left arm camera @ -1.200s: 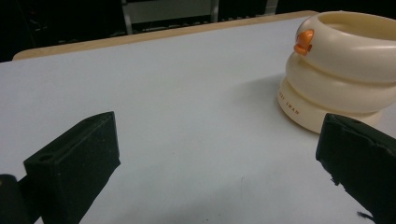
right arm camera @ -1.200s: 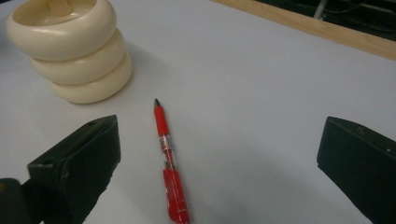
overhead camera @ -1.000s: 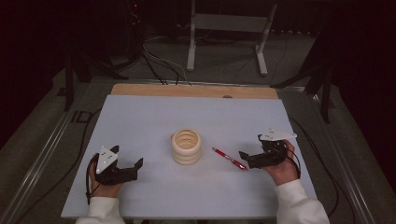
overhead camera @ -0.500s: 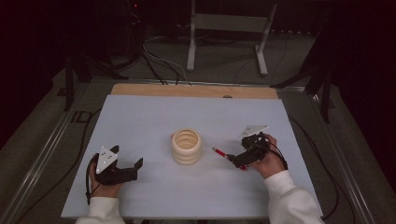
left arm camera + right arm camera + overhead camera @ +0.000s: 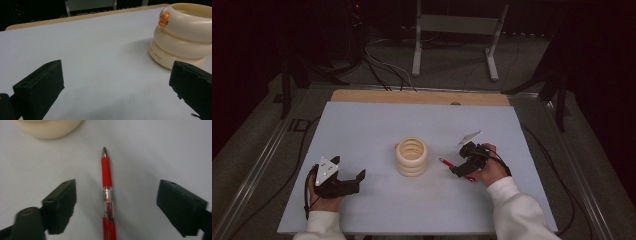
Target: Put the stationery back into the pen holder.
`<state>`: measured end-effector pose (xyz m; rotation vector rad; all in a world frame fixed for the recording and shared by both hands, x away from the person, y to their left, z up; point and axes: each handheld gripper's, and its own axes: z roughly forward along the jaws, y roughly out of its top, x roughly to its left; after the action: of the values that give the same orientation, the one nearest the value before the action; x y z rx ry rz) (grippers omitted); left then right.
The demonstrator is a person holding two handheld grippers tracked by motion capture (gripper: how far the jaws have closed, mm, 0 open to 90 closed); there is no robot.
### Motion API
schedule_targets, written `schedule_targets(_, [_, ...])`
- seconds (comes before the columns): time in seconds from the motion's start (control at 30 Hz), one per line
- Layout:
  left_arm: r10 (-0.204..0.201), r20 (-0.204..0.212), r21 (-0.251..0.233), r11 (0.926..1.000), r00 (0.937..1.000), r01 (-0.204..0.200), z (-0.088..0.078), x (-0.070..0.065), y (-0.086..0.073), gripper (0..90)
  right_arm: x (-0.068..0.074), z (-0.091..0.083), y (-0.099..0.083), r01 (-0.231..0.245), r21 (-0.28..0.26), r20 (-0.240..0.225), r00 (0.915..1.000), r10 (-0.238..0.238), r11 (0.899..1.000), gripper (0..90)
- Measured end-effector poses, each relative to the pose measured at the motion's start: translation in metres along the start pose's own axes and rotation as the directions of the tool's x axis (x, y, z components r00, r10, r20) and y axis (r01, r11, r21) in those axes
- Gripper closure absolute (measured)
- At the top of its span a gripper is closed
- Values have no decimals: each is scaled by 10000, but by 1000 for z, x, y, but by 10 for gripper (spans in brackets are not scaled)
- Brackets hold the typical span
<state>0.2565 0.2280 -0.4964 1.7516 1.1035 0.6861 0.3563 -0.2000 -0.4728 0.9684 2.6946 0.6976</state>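
Note:
A red pen (image 5: 107, 200) lies flat on the pale table (image 5: 362, 130), its metal tip pointing toward a cream ringed holder (image 5: 412, 156). My right gripper (image 5: 117, 205) hovers low over the pen, open, one jaw on each side of the barrel without touching it. In the high view the right gripper (image 5: 460, 169) covers most of the pen (image 5: 445, 162), just right of the holder. My left gripper (image 5: 357, 179) rests open near the front left of the table, pointing right toward the holder (image 5: 185, 37), which has a small orange knob (image 5: 163, 19) on its rim.
A wooden strip (image 5: 419, 97) runs along the table's far edge. Beyond it stand a metal frame (image 5: 457, 30) and cables on the floor. Rails flank the table left and right. Bare table surface lies between the left gripper and the holder.
My right gripper has moved left and forward from the table's right side and now straddles the red pen. The left gripper has stayed put.

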Motion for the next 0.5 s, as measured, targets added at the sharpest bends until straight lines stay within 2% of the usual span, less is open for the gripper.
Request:
schedule_targets(0.17, [9, 10, 27, 10000, 10000, -9, 0, 0, 0, 2, 0, 10, -1, 34, 386, 246, 9997, -44, 9992, 316])
schedule_targets(0.4, [20, 15, 56, 10000, 10000, -20, 1, -1, 0, 1, 0, 19, -1, 106, 665, 9, 9999, -107, 9977, 569])
schedule_targets(0.5, [22, 2, 58, 10000, 10000, -22, 1, -1, 0, 1, -1, 21, 0, 174, 681, -110, 9998, -167, 9975, 630])
